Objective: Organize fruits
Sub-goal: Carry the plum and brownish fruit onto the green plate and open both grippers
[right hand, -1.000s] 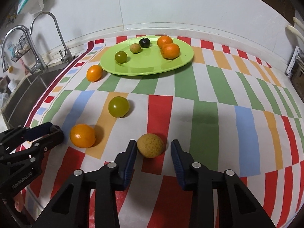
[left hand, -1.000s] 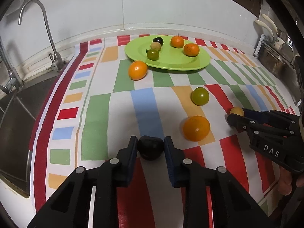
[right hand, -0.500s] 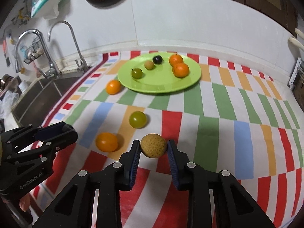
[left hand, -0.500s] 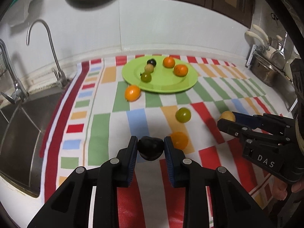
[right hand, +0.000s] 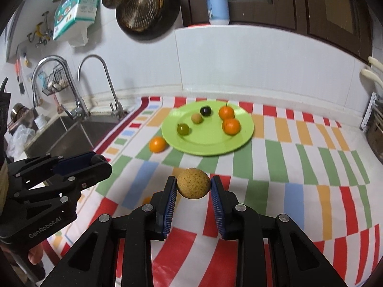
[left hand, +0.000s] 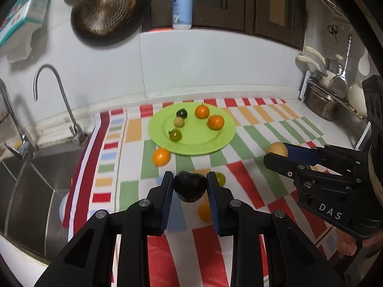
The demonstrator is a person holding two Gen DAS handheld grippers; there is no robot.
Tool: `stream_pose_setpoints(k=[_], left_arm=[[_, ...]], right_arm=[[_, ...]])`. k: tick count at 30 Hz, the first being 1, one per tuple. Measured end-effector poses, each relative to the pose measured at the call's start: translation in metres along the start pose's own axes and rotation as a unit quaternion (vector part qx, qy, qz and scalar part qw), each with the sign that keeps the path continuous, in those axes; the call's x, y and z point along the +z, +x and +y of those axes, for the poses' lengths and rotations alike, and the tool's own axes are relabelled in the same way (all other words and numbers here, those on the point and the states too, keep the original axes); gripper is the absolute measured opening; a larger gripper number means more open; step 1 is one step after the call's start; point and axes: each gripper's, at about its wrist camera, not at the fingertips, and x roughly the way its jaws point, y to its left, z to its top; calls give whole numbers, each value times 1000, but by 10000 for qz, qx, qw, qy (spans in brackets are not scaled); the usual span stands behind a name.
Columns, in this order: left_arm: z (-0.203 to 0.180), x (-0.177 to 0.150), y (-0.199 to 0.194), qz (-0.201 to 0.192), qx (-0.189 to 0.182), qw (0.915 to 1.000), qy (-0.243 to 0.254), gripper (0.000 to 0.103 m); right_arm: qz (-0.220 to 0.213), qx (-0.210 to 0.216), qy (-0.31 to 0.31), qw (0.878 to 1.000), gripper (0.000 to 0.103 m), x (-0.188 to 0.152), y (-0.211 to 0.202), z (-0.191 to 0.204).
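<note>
**A:** Both tools are loaded. The left tool (left hand: 190, 189) is clamped on a dark fruit (left hand: 189, 189), and the right tool (right hand: 193, 187) grips a speckled tan fruit (right hand: 193, 183). Each fruit is carried in the air above the near part of the surface (right hand: 275, 167), well short of the green plate (right hand: 244, 131) toward the back edge.

**B:** What worries you?

**A:** Round fruit between flat pads. The tan one sits right at the fingertips, so a tilt or jolt on the way could squeeze it forward and out. It would drop on the striped cloth (left hand: 134, 191) and roll.

**B:** And the dark one?

**A:** It looks lumpy, so the pads may bear on only part of it. I can't tell from this angle how deep it sits between them.

**B:** Anything on the route?

**A:** Loose fruit lies under the left tool: a green fruit (left hand: 220, 179) and an orange one (left hand: 204, 211), partly hidden behind its finger. Another orange fruit (left hand: 161, 157) rests just beside the plate's near rim. A low pass could knock any of them toward the sink (left hand: 28, 191) at the left edge.

**B:** And at the plate?

**A:** Five fruits sit on it already. Releasing from too high could bump them, or send the new one over the rim. The two tools are also near each other, so converging on the plate may make them clash.
</note>
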Motion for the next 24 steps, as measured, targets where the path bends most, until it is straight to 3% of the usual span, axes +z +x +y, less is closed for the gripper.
stream_pose_setpoints(k=[13,24], left_arm=[[10,48,14,-335,-129,9986,376,28],[33,88,48,-249,-450,9978,422,28]], right_arm=[[-254,-127,-11,9996,30,41,10,-1],[-299,-252,35,9992,30,81,38,0]])
